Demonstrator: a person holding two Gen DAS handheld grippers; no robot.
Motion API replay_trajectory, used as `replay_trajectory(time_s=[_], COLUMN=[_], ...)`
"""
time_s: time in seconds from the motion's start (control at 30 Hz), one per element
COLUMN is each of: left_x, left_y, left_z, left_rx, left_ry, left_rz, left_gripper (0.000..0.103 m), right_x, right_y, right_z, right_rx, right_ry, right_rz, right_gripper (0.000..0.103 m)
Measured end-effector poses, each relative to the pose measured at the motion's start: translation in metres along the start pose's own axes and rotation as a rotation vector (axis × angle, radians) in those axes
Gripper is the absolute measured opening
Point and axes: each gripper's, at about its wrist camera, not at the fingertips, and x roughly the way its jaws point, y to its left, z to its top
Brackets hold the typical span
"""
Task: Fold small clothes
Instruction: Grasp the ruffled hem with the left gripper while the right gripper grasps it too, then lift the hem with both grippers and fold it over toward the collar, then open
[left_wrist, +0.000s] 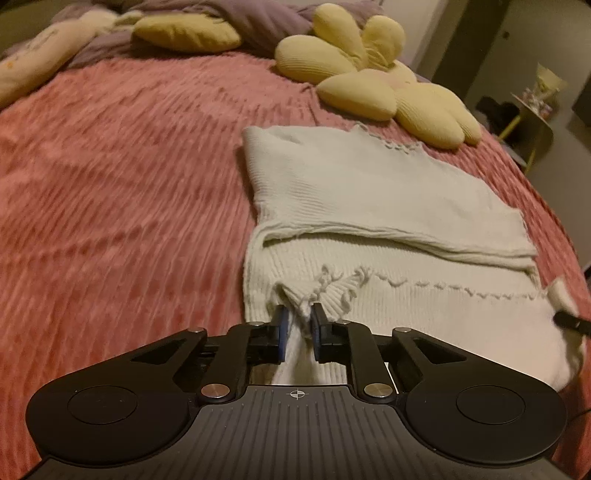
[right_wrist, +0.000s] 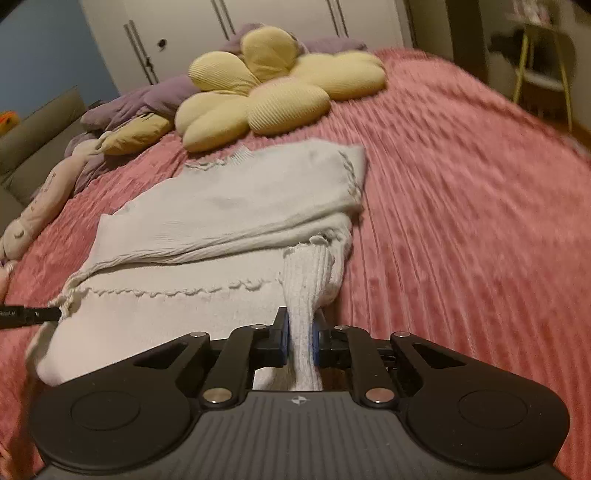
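A white knitted garment (left_wrist: 369, 192) lies partly folded on the pink bedspread (left_wrist: 129, 166), its upper layer doubled back over the lower one. My left gripper (left_wrist: 298, 317) is shut on the near left edge of the garment, with a bunch of knit pinched between the blue pads. In the right wrist view the same garment (right_wrist: 221, 199) spreads to the left. My right gripper (right_wrist: 300, 328) is shut on a ribbed strip at its near right corner. Each view shows the other gripper's black tip at the garment's opposite corner, the right one (left_wrist: 569, 319) and the left one (right_wrist: 33, 314).
A yellow flower-shaped cushion (right_wrist: 273, 85) lies just beyond the garment, with a purple blanket (right_wrist: 159, 99) and a pale plush toy (right_wrist: 40, 199) at the head of the bed. A small table (left_wrist: 535, 122) stands off the bed's right side. White wardrobe doors (right_wrist: 258, 18) are behind.
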Motion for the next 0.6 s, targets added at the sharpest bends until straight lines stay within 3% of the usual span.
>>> replay_trajectory(time_s=[0.1, 0.33, 0.5, 0.6], left_x=[-0.005, -0.025, -0.041, -0.038], left_y=[0.002, 0.012, 0.005, -0.001], left_z=[0.000, 0.014, 0.044, 0.070], left_rx=[-0.003, -0.127, -0.153, -0.151], left_ry=[-0.024, -0.086, -0.169, -0.208], left_rz=[-0.003, -0.073, -0.127, -0.107], left_gripper=[0.013, 0.012, 0.011, 0.011], right_x=[-0.007, -0.013, -0.026, -0.023], right_y=[0.004, 0.009, 0.025, 0.031], right_z=[0.000, 0.008, 0.027, 0.044], right_rx=[-0.021, -0.038, -0.098, -0.128], right_ry=[-0.028, -0.048, -0.131, -0.176], right_rz=[0.006, 0.002, 0.007, -0.012], right_gripper=[0.009, 0.009, 0.007, 0.007])
